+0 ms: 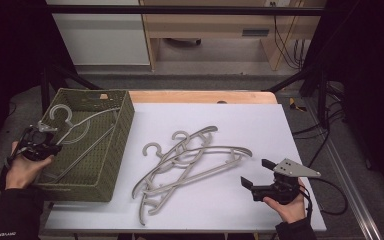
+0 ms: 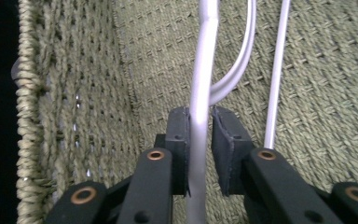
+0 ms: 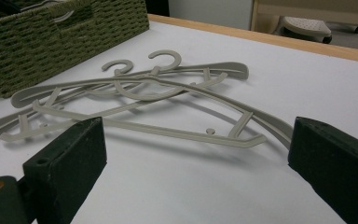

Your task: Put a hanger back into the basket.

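Note:
A grey plastic hanger (image 1: 72, 132) lies tilted inside the green woven basket (image 1: 125, 120) at the table's left. My left gripper (image 1: 52, 146) reaches over the basket's left wall. In the left gripper view, the gripper (image 2: 200, 126) has its pads against both sides of the hanger's arm (image 2: 205, 56), above the basket's woven floor (image 2: 331, 93). A pile of several more grey hangers (image 1: 190, 160) lies on the white board. My right gripper (image 1: 256, 173) rests at the front right, open and empty. In the right gripper view, the gripper (image 3: 196, 158) faces the pile (image 3: 144, 88).
The white board (image 1: 260, 125) covers a wooden table whose edge (image 1: 205, 96) shows at the back. In the right gripper view the basket (image 3: 51, 42) stands behind the pile. A cable (image 1: 330, 200) trails from the right gripper. Dark frame bars stand at both sides.

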The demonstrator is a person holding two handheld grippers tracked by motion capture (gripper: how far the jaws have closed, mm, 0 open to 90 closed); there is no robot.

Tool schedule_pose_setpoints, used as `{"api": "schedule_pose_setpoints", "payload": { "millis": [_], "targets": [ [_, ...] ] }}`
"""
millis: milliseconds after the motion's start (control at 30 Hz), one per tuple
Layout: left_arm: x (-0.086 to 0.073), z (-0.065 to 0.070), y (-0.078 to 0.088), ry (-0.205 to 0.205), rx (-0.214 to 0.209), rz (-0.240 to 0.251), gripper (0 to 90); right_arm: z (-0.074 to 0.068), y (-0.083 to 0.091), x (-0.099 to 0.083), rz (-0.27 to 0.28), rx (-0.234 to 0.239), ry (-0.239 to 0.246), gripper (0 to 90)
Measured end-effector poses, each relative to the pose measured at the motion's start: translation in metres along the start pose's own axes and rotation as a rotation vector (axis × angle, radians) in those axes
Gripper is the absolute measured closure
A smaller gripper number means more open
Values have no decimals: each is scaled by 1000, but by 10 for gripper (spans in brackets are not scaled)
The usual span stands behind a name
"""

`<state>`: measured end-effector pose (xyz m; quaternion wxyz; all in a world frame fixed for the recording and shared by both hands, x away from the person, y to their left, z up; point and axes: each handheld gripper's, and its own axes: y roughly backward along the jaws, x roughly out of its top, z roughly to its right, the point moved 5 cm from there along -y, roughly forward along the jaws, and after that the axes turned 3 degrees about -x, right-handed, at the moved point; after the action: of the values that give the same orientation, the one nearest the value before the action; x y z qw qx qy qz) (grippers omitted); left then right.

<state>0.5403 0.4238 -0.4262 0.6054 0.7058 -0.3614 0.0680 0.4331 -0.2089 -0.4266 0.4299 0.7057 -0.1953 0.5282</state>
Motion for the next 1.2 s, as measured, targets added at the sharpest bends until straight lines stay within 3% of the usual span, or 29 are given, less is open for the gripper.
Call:
{"api": "schedule_pose_setpoints", "payload": {
  "millis": [67, 267, 500, 833, 967, 1067, 1200],
  "targets": [
    [0, -1, 0, 13, 1, 1, 737, 0, 0, 0, 0, 0, 2, 44],
    [1, -1, 3, -4, 18, 16, 686, 0, 3, 2, 13, -1, 0, 43],
    [1, -2, 13, 18, -3, 58, 646, 0, 4, 3, 18, 0, 3, 43],
    [14, 20, 45, 20, -74, 208, 494, 1, 4, 3, 22, -5, -10, 43],
    [21, 37, 58, 64, -152, 305, 402, 2, 4, 3, 26, -8, -12, 41],
    [24, 55, 66, 80, -216, 392, 358, 2, 5, 3, 33, -9, -19, 41],
    [25, 78, 76, 83, -299, 468, 286, 2, 6, 4, 42, -13, -23, 38]
  ]
}}
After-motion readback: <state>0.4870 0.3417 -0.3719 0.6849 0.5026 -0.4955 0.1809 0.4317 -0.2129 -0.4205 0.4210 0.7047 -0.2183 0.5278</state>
